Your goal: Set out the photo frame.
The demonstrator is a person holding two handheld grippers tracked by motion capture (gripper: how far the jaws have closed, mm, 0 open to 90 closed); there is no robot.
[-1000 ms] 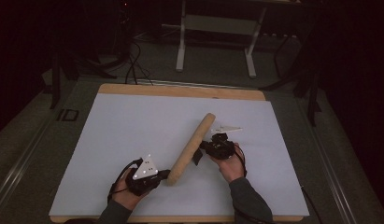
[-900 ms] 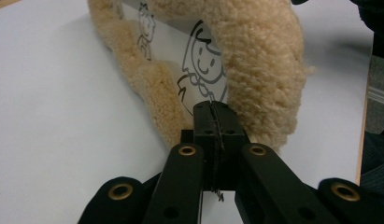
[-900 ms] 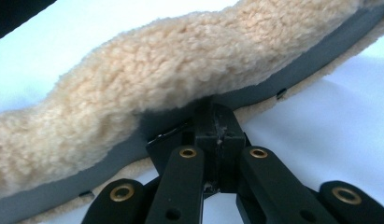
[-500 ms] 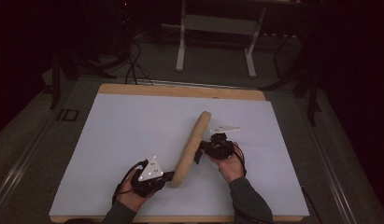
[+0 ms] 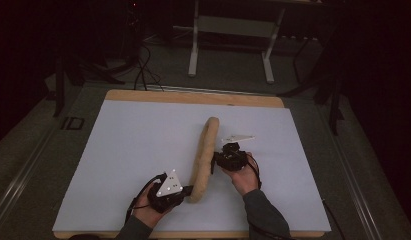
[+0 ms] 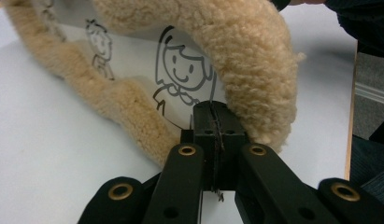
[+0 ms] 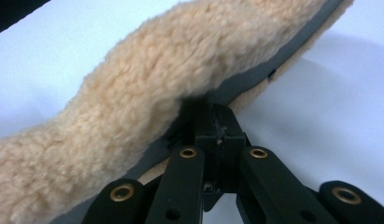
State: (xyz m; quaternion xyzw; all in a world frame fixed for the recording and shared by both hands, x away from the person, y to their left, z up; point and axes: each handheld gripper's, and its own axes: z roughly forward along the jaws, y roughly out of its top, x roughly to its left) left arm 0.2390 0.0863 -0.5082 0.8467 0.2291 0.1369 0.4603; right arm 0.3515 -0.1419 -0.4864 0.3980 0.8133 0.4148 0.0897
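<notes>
A long tan fleece piece (image 5: 203, 159) lies on the white counter (image 5: 118, 150), running from near the counter's middle back toward the person's edge, folded or rolled lengthwise so that it reads as a thick curved tube in the high view. The left tool (image 5: 180, 191) sits at the near end of the fleece piece, held in the person's left hand (image 5: 150, 209), with its grey three-cornered plate (image 5: 170, 185) on top; in the left gripper view its jaws are pressed together on the fleece piece (image 6: 255, 60) at the edge where the woolly side meets a smooth pale lining (image 6: 133, 60) printed with cartoon child figures. The right tool (image 5: 216, 161) is at the fleece's right side about halfway along, held in the right hand (image 5: 243, 176); in the right gripper view its jaws are closed on the edge of the fleece piece (image 7: 147, 102), where a grey underside shows beneath the pile. Just beyond the right tool a small white flat piece (image 5: 238, 137) shows above the counter; what it is cannot be told. The counter has a wooden rim (image 5: 193, 97) along its far edge. Beyond it stand the white legs of a frame (image 5: 195, 45) on the dark floor, with black cables (image 5: 140, 75) lying to the left. Nothing lies between the two tools other than the fleece itself.
</notes>
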